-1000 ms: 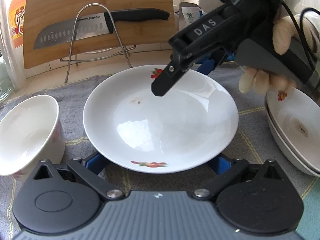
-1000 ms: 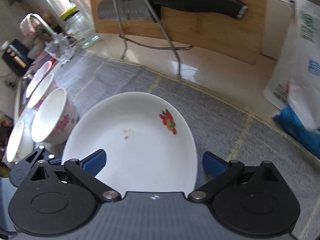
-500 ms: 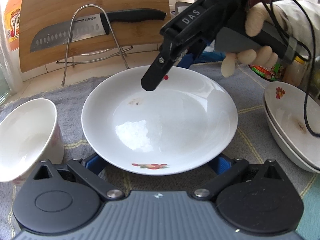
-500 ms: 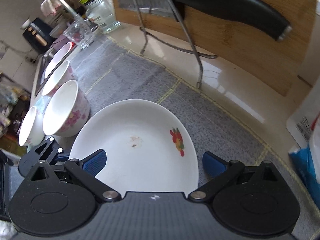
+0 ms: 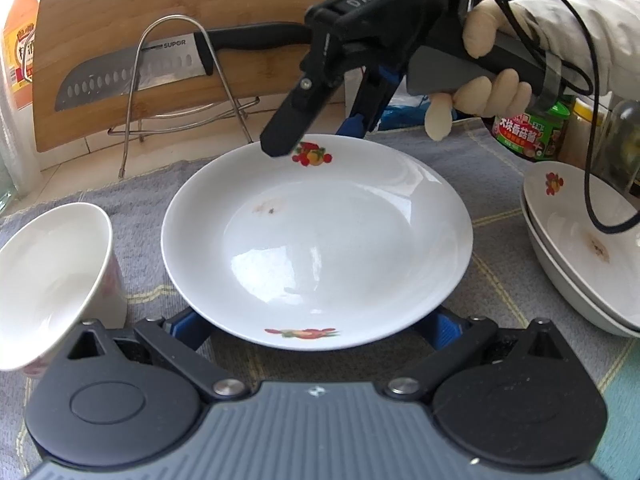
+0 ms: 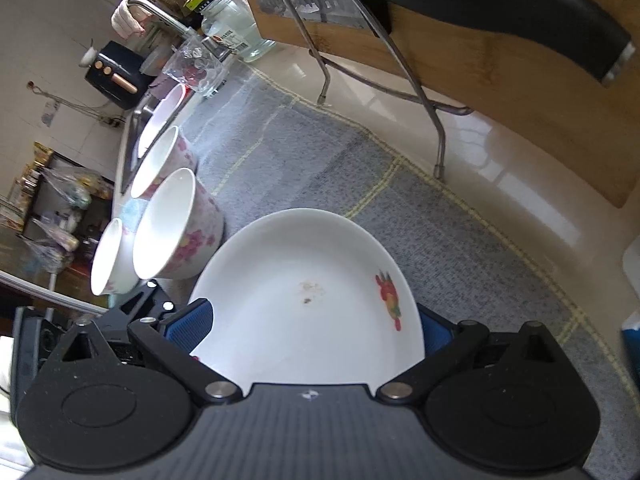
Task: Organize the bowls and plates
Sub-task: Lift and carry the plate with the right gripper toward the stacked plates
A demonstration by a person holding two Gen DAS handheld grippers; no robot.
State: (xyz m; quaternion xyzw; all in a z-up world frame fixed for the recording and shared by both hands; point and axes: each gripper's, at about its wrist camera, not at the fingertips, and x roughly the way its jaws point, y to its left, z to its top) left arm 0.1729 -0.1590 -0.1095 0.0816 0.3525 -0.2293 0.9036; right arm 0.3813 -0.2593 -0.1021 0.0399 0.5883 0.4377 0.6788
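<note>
A white plate (image 5: pixel 320 248) with fruit prints and a small stain lies on the grey mat. My left gripper (image 5: pixel 316 326) is open, its blue pads either side of the plate's near rim. My right gripper (image 5: pixel 320 136) is open and hovers over the plate's far rim. In the right wrist view the same plate (image 6: pixel 312 300) sits between the right gripper's (image 6: pixel 316 326) blue pads. A white floral bowl (image 5: pixel 48 280) stands left of the plate. Stacked white plates (image 5: pixel 580 248) lie at the right.
A bamboo cutting board (image 5: pixel 180 40) with a knife (image 5: pixel 132 76) leans in a wire rack (image 5: pixel 176 80) behind the mat. A sauce jar (image 5: pixel 528 128) stands at the back right. Several floral bowls (image 6: pixel 172 220) and a glass (image 6: pixel 196 64) line up toward the sink.
My right gripper has swung back from above the plate's middle to its far rim and risen. The left gripper has stayed at the near rim.
</note>
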